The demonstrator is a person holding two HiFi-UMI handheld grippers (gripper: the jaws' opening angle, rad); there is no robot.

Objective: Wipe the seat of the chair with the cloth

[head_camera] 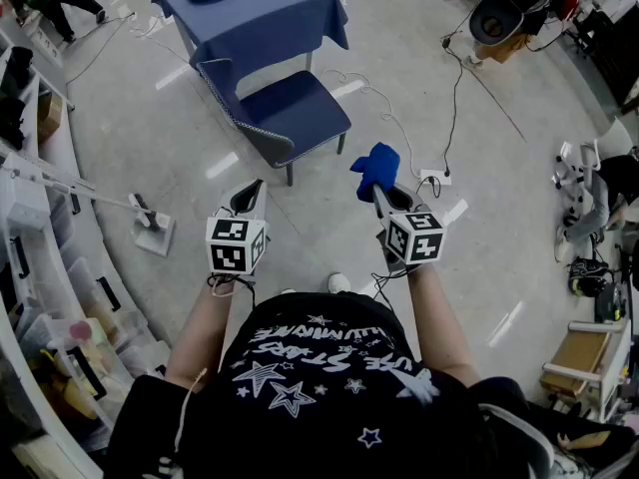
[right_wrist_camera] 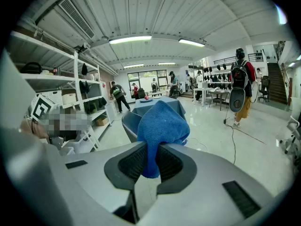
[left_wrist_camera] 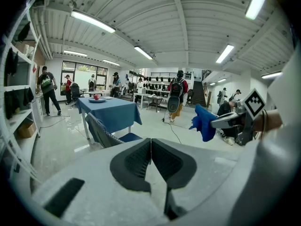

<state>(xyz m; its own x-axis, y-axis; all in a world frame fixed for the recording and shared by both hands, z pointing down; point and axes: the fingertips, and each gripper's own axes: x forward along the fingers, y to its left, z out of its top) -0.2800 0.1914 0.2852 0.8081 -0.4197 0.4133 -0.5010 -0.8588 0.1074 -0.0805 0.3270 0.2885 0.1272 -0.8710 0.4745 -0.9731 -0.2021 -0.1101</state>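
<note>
Eyes on the right gripper (right_wrist_camera: 149,161) first: its fingers (right_wrist_camera: 128,164) are clamped on the blue cloth (right_wrist_camera: 162,124), a lower fold pinched between the pads and the bulk bunched up above and ahead of the tips. Firm bite, that, but a ball of fabric wipes very little, so I'd judge the trick is to let the loose part land flat on the surface before any stroke. Over to the left gripper (left_wrist_camera: 151,157): its fingers are pressed together on nothing at all, level with the right one and apart from it, so free to steady the chair (head_camera: 262,118) if needed. Now look past the tips: the chair stands well ahead of both grippers, a touch left of the cloth-holding fingers, its dark blue seat (head_camera: 300,108) bare, the backrest (head_camera: 228,86) on its left side, the whole thing just beside the blue-draped bench (head_camera: 250,13) beyond. No contact yet; the approach is the step in hand. Best line, I reckon: come in low from the open side, set the cloth down at the seat's far edge, press lightly, draw back in overlapping passes, and steer clear of the backrest.
</note>
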